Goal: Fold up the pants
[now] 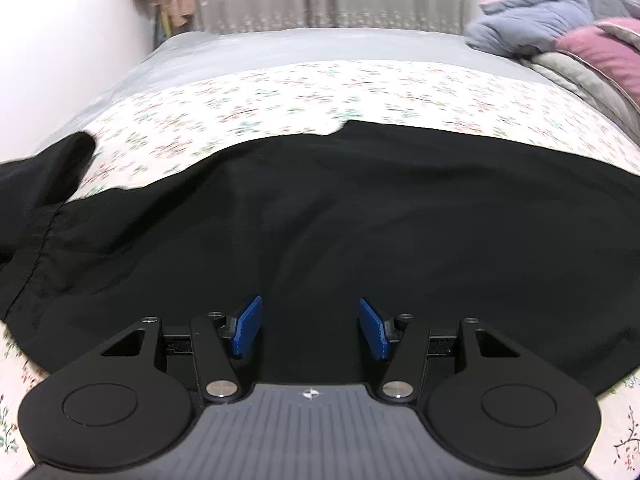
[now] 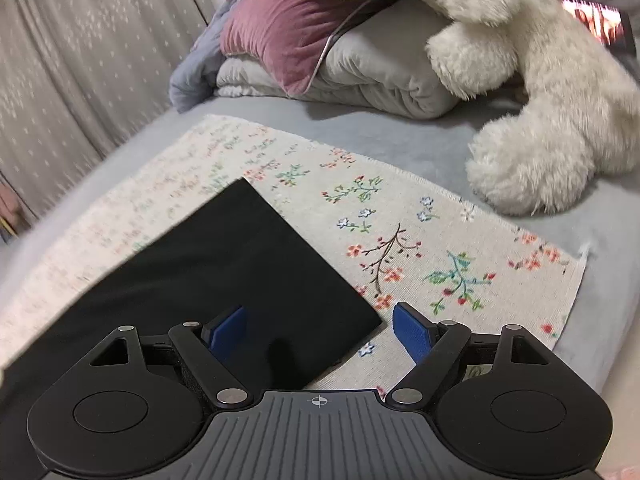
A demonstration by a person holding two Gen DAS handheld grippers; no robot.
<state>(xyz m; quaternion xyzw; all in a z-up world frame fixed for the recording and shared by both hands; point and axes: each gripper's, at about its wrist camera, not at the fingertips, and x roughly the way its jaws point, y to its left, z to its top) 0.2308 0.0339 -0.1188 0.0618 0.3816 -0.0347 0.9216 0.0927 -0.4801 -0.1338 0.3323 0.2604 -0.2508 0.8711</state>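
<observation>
Now we are holding both grippers over the black pants (image 1: pixel 320 220), lying flat on the floral cloth (image 2: pixel 440 248). Left gripper (image 1: pixel 310 330) and right gripper (image 2: pixel 320 332) jaws are standing open, gripping nothing. Next, probably, we are needing to grasp the corner between the right jaws.

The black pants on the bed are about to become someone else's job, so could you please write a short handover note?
Left gripper: open, empty, over the middle of the black pants.
Right gripper: open, empty, at the pants' squared corner.
Pants lie flat on the floral cloth on the bed; the bunched end sits at the left of the left wrist view.
Done: laid out, apparently folded lengthwise.
Left: fold across, tidy.
</observation>
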